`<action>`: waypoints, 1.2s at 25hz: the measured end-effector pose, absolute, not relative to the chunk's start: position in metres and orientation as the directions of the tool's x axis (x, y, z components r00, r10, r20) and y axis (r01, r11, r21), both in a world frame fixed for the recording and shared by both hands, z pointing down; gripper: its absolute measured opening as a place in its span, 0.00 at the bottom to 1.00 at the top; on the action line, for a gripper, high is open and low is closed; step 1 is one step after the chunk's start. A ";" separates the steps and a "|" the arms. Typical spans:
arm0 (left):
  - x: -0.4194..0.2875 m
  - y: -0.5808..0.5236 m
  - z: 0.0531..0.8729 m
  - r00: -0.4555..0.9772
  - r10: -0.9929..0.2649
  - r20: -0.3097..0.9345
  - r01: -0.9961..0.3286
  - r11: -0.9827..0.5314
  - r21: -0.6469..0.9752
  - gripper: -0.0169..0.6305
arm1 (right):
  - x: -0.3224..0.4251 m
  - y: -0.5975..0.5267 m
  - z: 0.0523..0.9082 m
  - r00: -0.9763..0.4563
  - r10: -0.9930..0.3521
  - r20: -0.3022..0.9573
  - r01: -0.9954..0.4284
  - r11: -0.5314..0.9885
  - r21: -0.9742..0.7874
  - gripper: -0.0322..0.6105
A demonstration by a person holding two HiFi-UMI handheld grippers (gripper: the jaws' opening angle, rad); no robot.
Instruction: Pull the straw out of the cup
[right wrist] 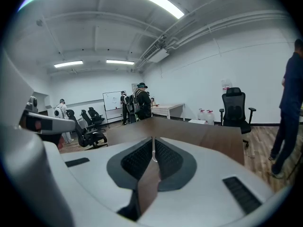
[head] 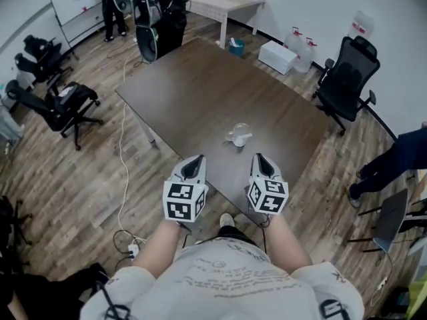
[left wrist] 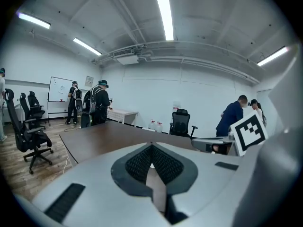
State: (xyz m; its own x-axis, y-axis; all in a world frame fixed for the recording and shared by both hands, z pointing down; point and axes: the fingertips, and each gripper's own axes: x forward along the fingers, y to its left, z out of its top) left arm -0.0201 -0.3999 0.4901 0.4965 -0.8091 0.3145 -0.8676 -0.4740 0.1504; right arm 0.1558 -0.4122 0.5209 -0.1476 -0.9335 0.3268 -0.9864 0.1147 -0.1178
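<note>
- Left gripper point(head: 195, 160), lower centre-left: jaws together, nothing between
- Right gripper point(head: 261, 159), lower centre-right: jaws together, empty
- Clear cup point(head: 237, 133) at frame centre on dark table point(head: 193, 85), straw point(head: 244, 137) inside, just above both grippers, untouched

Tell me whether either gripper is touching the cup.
No: the left gripper and right gripper hang at the near edge of the table, well short of the cup.

Left gripper point(left wrist: 151, 146) fingers point(left wrist: 139, 164) pressed together, empty, facing brown table point(left wrist: 104, 138)
</note>
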 end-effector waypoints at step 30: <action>-0.024 -0.478 0.535 0.303 -0.840 0.450 -0.949 -0.307 0.067 0.04 | 0.191 -0.575 0.661 -0.124 -0.824 0.553 -0.991 0.079 -0.105 0.25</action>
